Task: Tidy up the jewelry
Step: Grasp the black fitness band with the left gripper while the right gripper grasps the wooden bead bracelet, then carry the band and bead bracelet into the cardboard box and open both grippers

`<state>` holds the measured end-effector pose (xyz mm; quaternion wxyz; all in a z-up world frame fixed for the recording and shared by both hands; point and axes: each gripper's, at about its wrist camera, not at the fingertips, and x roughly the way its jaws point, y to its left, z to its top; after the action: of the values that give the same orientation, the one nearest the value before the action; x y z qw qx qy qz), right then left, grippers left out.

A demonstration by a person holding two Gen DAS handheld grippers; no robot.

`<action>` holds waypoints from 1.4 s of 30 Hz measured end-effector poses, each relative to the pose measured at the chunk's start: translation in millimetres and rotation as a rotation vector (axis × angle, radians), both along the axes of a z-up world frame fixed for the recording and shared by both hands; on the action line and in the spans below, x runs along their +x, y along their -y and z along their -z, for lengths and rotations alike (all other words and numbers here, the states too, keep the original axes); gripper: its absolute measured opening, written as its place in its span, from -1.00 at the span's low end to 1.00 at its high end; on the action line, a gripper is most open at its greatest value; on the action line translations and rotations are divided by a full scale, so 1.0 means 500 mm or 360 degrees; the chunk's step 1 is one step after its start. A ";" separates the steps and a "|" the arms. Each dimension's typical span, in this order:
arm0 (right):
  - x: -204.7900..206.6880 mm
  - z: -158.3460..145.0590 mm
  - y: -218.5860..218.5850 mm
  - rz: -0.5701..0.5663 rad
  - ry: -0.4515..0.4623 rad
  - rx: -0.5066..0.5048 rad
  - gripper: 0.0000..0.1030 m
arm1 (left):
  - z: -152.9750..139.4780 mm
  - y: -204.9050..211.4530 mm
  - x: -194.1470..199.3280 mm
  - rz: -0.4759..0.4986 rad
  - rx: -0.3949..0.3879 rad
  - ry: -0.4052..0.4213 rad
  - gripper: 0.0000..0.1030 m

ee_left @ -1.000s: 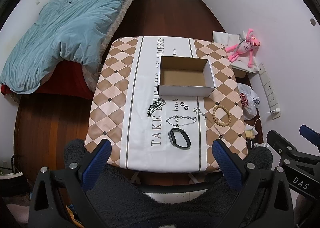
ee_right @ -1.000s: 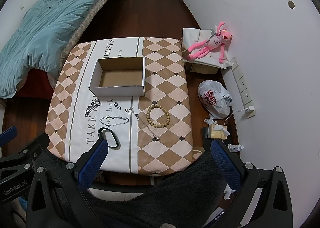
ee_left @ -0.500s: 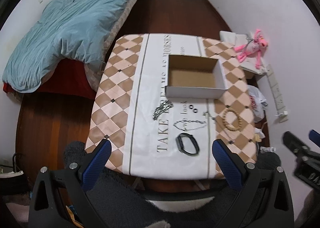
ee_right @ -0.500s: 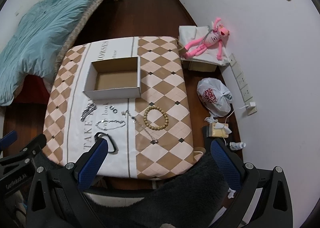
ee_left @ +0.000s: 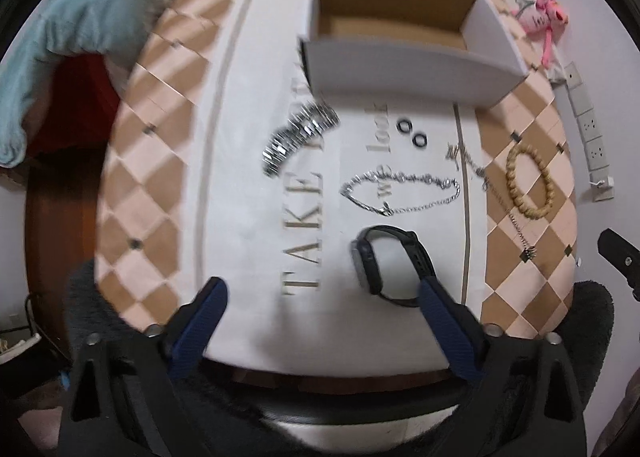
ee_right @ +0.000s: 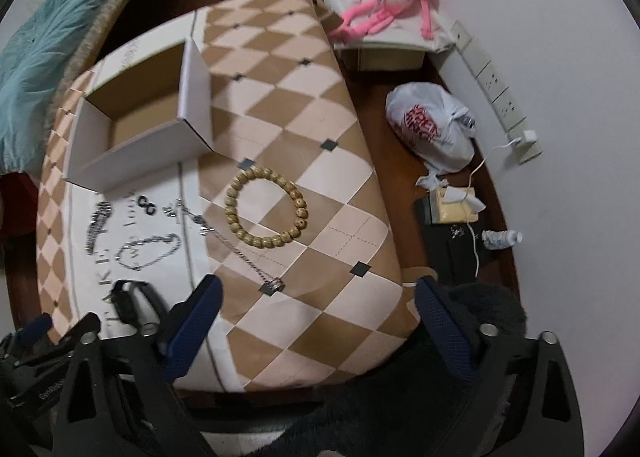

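On the checked tablecloth (ee_left: 160,193) stands an open cardboard box (ee_left: 400,57). Before it lie a silver link band (ee_left: 300,137), two black rings (ee_left: 412,133), a silver chain bracelet (ee_left: 400,193), a black smartwatch (ee_left: 392,261), a thin necklace (ee_right: 240,253) and a wooden bead bracelet (ee_right: 266,209). My left gripper (ee_left: 320,289) hangs low over the cloth, jaws closing with nothing between them; the watch lies by its right finger. My right gripper (ee_right: 318,287) hovers over the necklace's pendant end, jaws also closing on nothing.
A bed with a blue duvet (ee_left: 80,9) stands left of the table. On the floor to the right are a pink plush toy (ee_right: 392,5), a white plastic bag (ee_right: 432,129), wall sockets (ee_right: 496,97) and a small bottle (ee_right: 500,237). Dark fuzzy fabric (ee_right: 400,397) lies under both grippers.
Both grippers have dropped toward the table, so the jewelry looks much larger and closer. Their blue fingers stand a little nearer together than before.
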<state>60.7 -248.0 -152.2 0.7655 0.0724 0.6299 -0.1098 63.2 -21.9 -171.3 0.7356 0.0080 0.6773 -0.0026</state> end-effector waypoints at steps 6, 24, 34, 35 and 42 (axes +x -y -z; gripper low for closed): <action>0.015 0.066 0.013 0.0020 -0.0051 0.0037 0.64 | 0.081 0.015 0.014 -0.0028 -0.0060 -0.0125 0.21; 0.081 0.151 0.043 0.0080 -0.0052 0.0136 0.32 | 0.077 -0.005 0.063 0.0143 0.0113 0.0080 -0.81; 0.107 0.140 -0.002 -0.0070 0.0030 0.0010 -0.51 | 0.086 -0.047 0.078 0.0141 0.0147 0.0122 -0.81; 0.110 0.139 -0.007 -0.0084 0.0033 0.0004 -0.61 | 0.089 -0.043 0.080 0.0140 0.0147 0.0124 -0.81; 0.105 0.129 -0.017 -0.0087 0.0032 0.0071 -0.82 | 0.085 -0.043 0.089 0.0135 0.0125 0.0145 -0.81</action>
<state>113.3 -239.7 -216.9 0.7728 0.0733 0.6261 -0.0742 107.6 -0.3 -213.7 0.7640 0.0656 0.6418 -0.0068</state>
